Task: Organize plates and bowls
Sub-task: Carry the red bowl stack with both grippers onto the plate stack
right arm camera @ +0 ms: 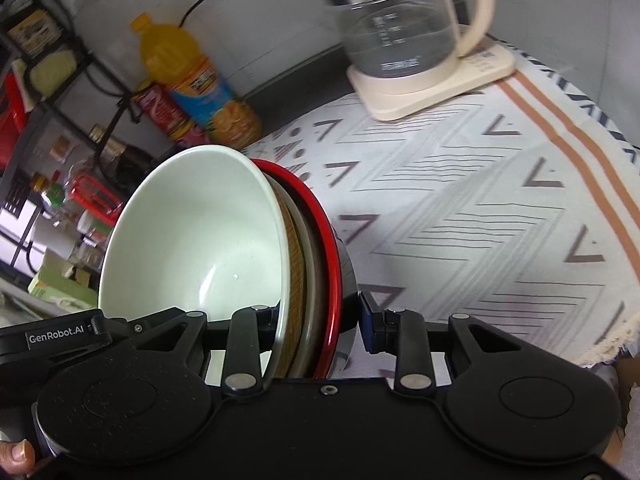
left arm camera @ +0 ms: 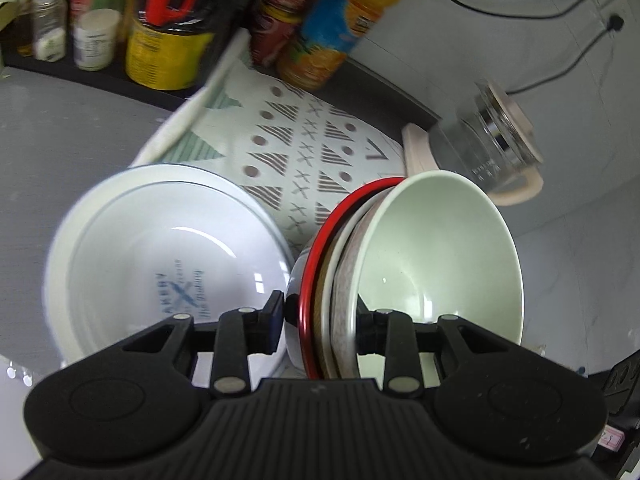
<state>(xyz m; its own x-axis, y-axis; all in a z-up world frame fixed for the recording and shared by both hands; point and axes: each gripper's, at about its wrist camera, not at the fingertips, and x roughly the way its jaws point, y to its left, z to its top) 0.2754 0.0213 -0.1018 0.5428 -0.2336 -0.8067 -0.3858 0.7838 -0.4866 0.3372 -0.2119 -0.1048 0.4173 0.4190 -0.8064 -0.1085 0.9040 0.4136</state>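
Both grippers, left (left arm camera: 320, 320) and right (right arm camera: 318, 320), clamp the nested bowls (left arm camera: 436, 256); lower bowls look mostly hidden.

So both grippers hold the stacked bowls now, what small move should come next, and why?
Probably lower the stack of nested bowls, pale green bowl innermost and red-rimmed one outermost, gently toward the patterned cloth. Both the left gripper and right gripper have their jaws shut on its rims, and it hangs tilted on edge. The white printed plates sit beside it, so keep apart from them.
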